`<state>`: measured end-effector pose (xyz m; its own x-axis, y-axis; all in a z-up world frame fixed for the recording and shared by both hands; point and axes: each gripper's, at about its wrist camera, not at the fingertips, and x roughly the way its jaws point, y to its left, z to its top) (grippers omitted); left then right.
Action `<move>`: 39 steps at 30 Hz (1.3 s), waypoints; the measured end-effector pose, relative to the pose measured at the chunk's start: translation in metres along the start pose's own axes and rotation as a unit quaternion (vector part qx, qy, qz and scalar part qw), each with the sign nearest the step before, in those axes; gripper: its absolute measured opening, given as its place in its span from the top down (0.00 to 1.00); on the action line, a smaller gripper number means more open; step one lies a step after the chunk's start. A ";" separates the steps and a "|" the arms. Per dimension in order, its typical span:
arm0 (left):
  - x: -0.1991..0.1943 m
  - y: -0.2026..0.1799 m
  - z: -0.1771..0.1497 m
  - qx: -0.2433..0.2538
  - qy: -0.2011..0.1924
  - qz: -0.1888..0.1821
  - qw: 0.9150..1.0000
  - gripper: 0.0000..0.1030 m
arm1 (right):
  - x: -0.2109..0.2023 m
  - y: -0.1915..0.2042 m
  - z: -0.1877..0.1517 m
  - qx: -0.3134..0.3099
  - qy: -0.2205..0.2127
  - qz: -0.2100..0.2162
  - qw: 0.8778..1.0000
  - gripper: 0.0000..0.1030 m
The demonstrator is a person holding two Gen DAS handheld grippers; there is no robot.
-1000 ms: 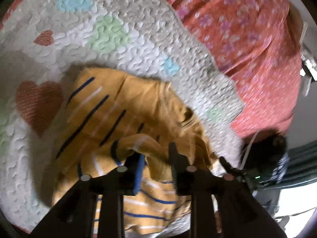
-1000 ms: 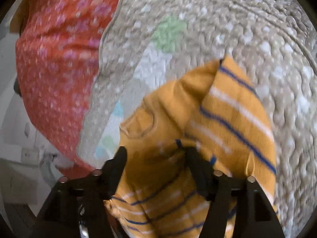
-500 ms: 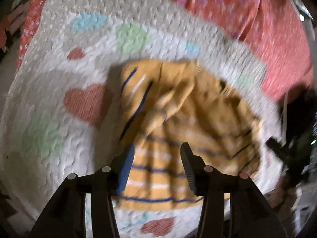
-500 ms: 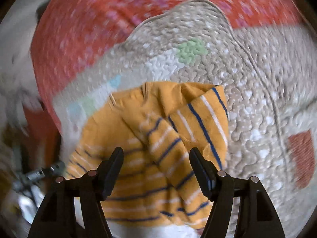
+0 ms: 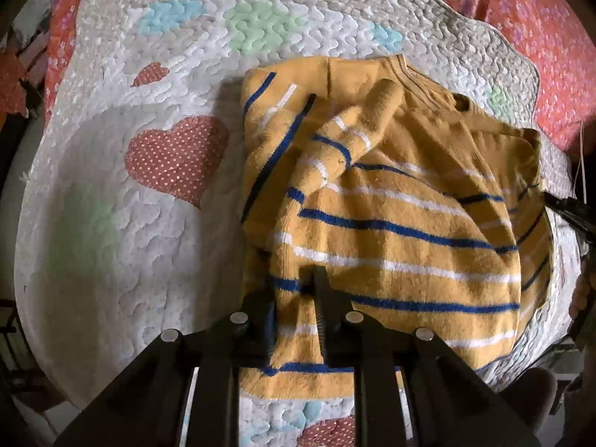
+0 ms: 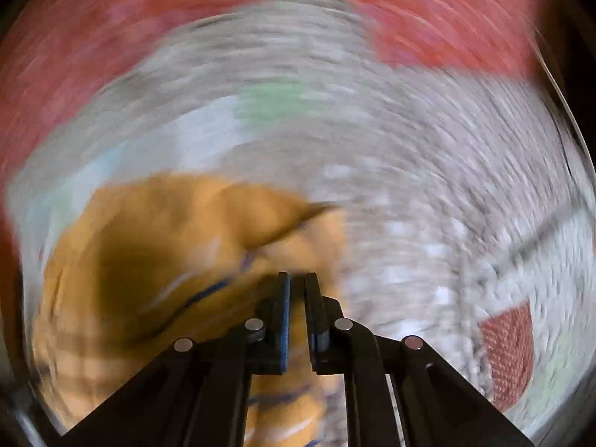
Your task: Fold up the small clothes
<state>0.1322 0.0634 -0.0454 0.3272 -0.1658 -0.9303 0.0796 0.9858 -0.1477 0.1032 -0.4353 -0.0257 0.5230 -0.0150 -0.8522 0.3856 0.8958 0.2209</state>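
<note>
A small mustard-yellow sweater [image 5: 391, 223] with blue and white stripes lies on a quilted mat [image 5: 130, 223], one sleeve folded across its chest. My left gripper [image 5: 294, 290] is shut on the sweater's near left hem. In the right wrist view, which is heavily blurred, the sweater [image 6: 156, 260] lies at the lower left. My right gripper [image 6: 297, 287] has its jaws nearly together at the sweater's right edge; I cannot tell whether fabric is pinched between them.
The white mat carries red dotted hearts [image 5: 178, 156] and pastel patches and rests on a red floral bedspread [image 5: 540, 37]. The mat's scalloped edge [image 5: 521, 59] runs along the far right. A dark gripper part [image 5: 570, 212] shows at the right edge.
Both grippers were open half a second ago and have closed. The left has come down onto the near hem. The right is swinging fast, blurring its view.
</note>
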 end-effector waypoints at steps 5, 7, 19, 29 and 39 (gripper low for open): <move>-0.011 0.016 0.008 -0.046 0.000 -0.052 0.998 0.83 | -0.033 -0.018 -0.001 -0.003 -0.040 0.047 0.998 0.76; -0.024 0.018 0.011 -0.050 -0.021 -0.059 0.997 0.83 | -0.049 -0.003 -0.010 -0.046 -0.057 0.072 0.995 0.60; 0.028 -0.060 0.079 0.135 -0.009 0.101 0.986 0.96 | 0.015 0.134 -0.029 -0.293 -0.011 -0.015 0.956 0.94; 0.046 -0.013 0.108 0.039 -0.006 0.089 0.995 0.92 | 0.059 0.085 0.021 -0.136 0.036 0.029 0.990 0.86; -0.025 0.057 0.069 -0.065 -0.037 -0.039 0.996 0.78 | -0.020 -0.012 -0.006 -0.038 -0.012 0.074 0.996 0.44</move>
<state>0.1933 0.1216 -0.0079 0.3940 -0.2378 -0.8878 -0.0142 0.9643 -0.2646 0.0843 -0.4430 -0.0142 0.5876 0.1102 -0.8016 0.2442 0.9203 0.3056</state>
